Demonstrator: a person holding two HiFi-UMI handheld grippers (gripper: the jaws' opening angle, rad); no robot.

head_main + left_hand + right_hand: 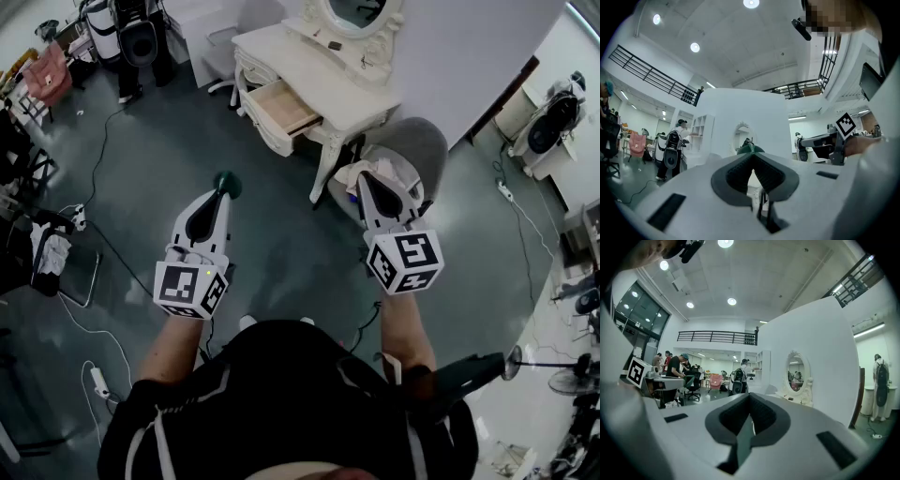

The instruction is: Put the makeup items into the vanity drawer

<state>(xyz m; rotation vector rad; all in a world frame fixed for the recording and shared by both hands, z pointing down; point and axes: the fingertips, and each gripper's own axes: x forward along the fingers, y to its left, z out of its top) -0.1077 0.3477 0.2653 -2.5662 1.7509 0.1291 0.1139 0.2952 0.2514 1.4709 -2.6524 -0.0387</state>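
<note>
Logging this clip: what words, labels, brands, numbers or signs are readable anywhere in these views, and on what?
None readable.
Left gripper and right gripper: their cubes bear only black-and-white square marker patterns, no letters or digits.
White vanity table: small items on top are too small to show print.

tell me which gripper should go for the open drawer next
Left. The left gripper is shut on a dark green item, and the open drawer sits at the vanity's left end, nearer it. The right gripper is shut with nothing between its jaws, so it likely has nothing to deliver.
</note>
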